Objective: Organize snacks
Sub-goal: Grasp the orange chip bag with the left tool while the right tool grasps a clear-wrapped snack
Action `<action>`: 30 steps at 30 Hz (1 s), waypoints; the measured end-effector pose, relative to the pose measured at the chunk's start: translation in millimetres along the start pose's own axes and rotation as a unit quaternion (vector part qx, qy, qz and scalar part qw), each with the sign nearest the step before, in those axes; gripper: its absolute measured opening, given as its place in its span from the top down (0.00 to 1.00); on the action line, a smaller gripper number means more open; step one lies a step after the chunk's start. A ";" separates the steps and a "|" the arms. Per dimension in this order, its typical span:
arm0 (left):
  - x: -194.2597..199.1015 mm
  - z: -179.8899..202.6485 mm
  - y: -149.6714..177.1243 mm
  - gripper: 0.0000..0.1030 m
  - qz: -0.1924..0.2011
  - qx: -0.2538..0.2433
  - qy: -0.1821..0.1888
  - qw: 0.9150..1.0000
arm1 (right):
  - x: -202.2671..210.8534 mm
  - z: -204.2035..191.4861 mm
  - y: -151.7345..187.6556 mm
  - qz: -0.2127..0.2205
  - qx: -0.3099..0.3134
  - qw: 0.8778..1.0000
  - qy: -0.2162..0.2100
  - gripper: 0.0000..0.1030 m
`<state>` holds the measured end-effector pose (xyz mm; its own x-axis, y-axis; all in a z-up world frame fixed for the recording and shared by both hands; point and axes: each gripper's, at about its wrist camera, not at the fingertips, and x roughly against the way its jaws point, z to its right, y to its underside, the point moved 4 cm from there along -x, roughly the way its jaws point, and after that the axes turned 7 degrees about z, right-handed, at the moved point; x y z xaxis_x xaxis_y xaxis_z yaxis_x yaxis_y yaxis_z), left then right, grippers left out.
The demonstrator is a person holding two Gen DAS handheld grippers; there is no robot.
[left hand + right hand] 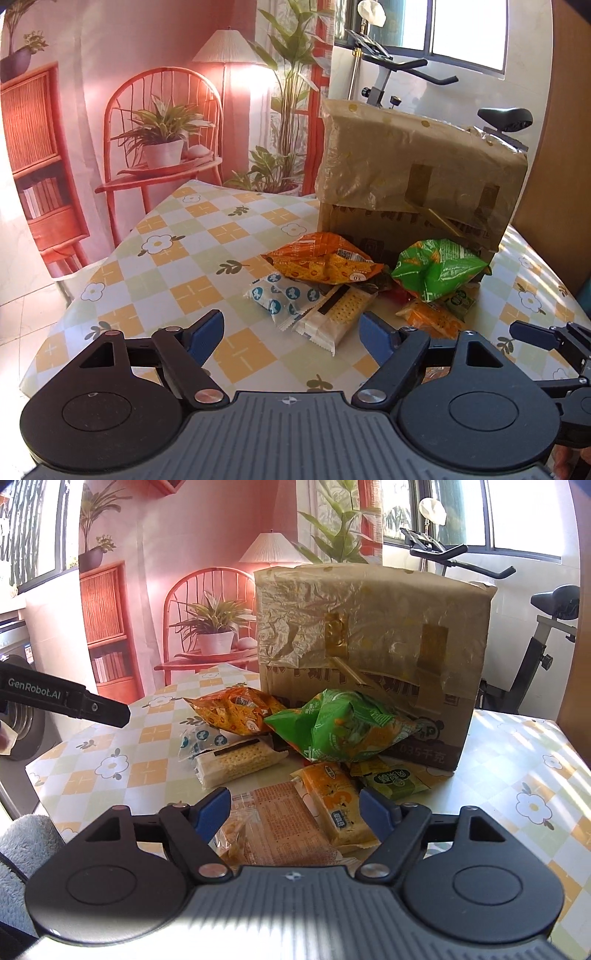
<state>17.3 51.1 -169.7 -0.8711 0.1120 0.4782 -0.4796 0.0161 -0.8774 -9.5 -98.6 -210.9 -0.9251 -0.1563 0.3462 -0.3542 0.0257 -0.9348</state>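
Note:
A heap of snacks lies on the checked tablecloth before a taped cardboard box (417,173) (369,627). The heap includes a green bag (439,267) (340,731), an orange bag (321,260) (236,710), a white-and-blue packet (280,295) and a cracker packet (332,314) (236,762). My left gripper (291,334) is open, and the cracker packet's near end lies between its blue pads without touching them. My right gripper (295,812) is open over a flat orange packet (284,827) and an orange bar (340,808). A small green packet (395,782) lies just beyond its right finger.
The table (147,277) ends close on the left, with tiled floor below. An exercise bike (546,627) stands behind the box on the right. A printed backdrop hangs behind the table. The other gripper's finger (103,709) reaches in from the left of the right wrist view.

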 end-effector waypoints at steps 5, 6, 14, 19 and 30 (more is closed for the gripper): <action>33.4 2.1 -18.0 0.19 0.044 0.007 0.002 0.999 | 15.1 -14.2 -6.7 0.006 0.000 1.000 -0.005 0.30; 38.9 2.5 -18.6 0.19 0.048 0.006 0.003 0.999 | 17.9 -16.9 -6.4 0.003 0.002 1.000 -0.009 0.33; 36.9 5.3 -23.0 0.13 0.052 0.014 0.007 0.999 | 14.1 -25.7 -5.3 -0.030 0.037 0.997 -0.054 0.51; 22.3 2.4 -14.1 0.14 0.047 0.007 -0.003 0.999 | -0.2 -29.0 8.4 -0.049 0.045 0.995 -0.073 0.56; -16.3 -3.7 -1.6 0.18 0.025 -0.007 -0.001 1.000 | -25.7 -11.0 19.7 -0.082 0.020 0.992 -0.091 0.77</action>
<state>32.7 52.9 -176.2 -0.8939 0.1108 0.4345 -0.4345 0.0253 -0.9003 5.8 -83.2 -237.3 -0.8139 -0.3305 0.4779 -0.4894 -0.0533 -0.8704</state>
